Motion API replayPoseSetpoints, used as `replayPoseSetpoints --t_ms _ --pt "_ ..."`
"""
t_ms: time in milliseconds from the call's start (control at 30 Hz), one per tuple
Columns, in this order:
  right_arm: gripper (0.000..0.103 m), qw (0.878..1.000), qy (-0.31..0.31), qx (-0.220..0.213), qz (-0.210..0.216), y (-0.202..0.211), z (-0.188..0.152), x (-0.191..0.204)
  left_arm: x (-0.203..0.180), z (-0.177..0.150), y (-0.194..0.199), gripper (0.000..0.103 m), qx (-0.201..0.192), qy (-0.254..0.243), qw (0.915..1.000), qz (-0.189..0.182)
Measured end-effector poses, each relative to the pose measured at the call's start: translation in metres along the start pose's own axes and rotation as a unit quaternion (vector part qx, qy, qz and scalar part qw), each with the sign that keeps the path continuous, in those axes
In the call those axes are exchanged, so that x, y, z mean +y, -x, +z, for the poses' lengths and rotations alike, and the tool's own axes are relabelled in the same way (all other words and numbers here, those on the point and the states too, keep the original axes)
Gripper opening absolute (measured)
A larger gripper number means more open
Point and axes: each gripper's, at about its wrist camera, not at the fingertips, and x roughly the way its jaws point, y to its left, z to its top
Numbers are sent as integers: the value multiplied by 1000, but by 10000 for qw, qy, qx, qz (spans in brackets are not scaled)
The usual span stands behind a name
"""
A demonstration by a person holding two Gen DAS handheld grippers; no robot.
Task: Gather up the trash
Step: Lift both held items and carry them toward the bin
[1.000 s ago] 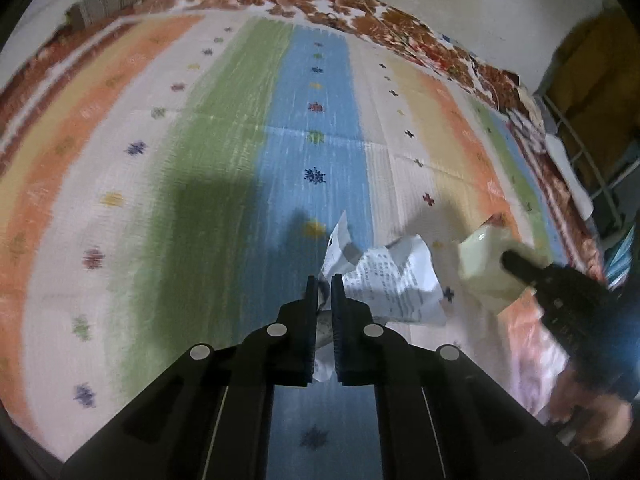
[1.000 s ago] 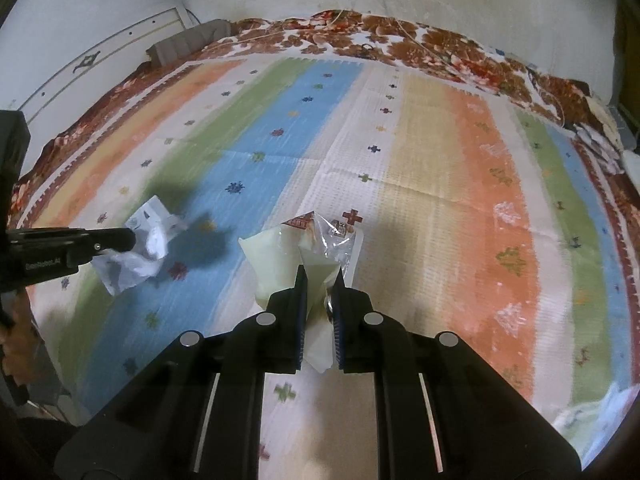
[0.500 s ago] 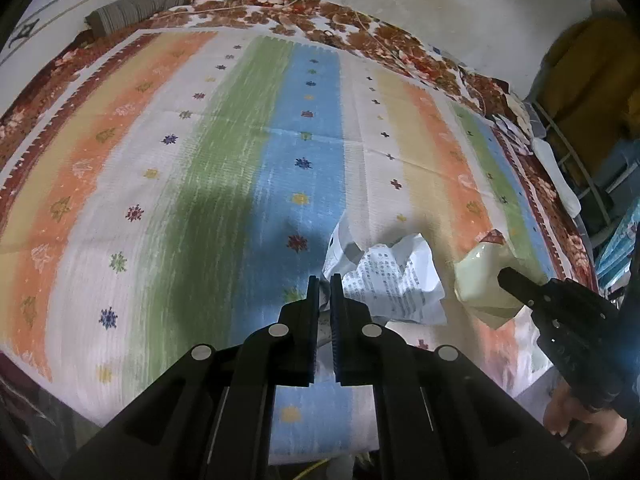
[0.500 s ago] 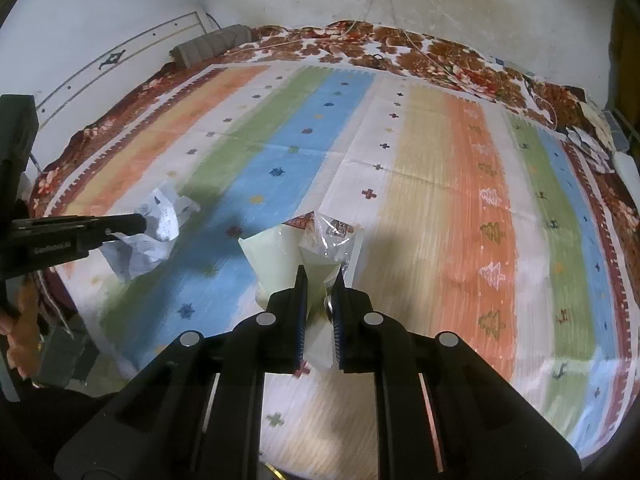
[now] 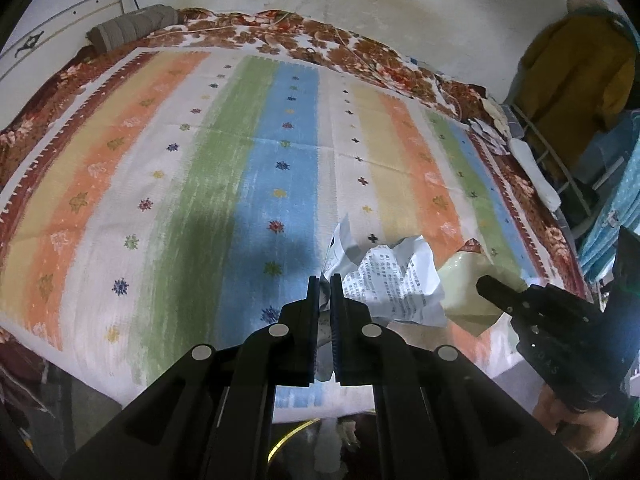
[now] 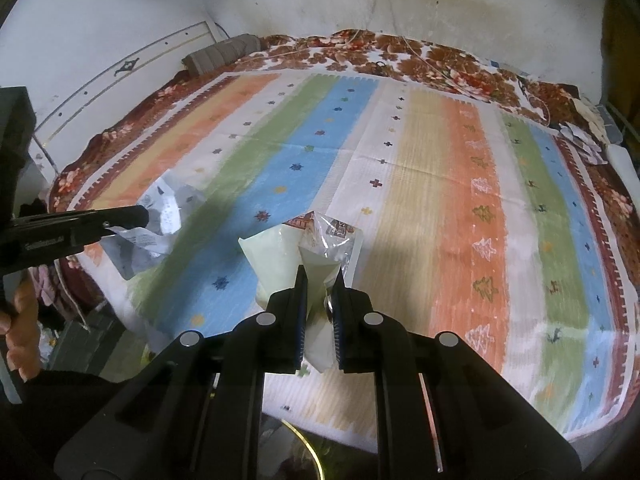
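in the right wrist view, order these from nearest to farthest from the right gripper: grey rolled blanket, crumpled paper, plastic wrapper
1. plastic wrapper: clamped in the right gripper, centre.
2. crumpled paper: left, pinched by the left gripper.
3. grey rolled blanket: far end of the bed, upper left, by the wall.

Striped bedspread (image 5: 240, 184) in orange, yellow, green, blue, white; brown floral blanket (image 5: 360, 46); white printed paper (image 5: 396, 280); pale-yellow wrapper (image 6: 280, 264).
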Motion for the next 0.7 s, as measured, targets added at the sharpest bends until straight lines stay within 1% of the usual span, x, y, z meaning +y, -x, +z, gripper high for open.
replayPoseSetpoints --t_ms 233,400,467,533,700 --pt "10 9998 35 -145 128 33 -12 13 -9 -18 28 5 -101 -48 9996 -265" --pt "10 9994 68 -269 189 57 -22 21 -10 -31 49 5 -215 -70 9990 -377" --pt "10 9987 56 -340 362 68 -25 22 -9 -34 55 5 -268 -77 9988 -404" --pt "10 9981 -20 -427 438 79 -28 21 -10 -37 61 5 -322 -101 9985 -432" --pt "10 9985 36 -462 288 94 -40 24 -11 -44 73 5 -420 -74 9974 -579"
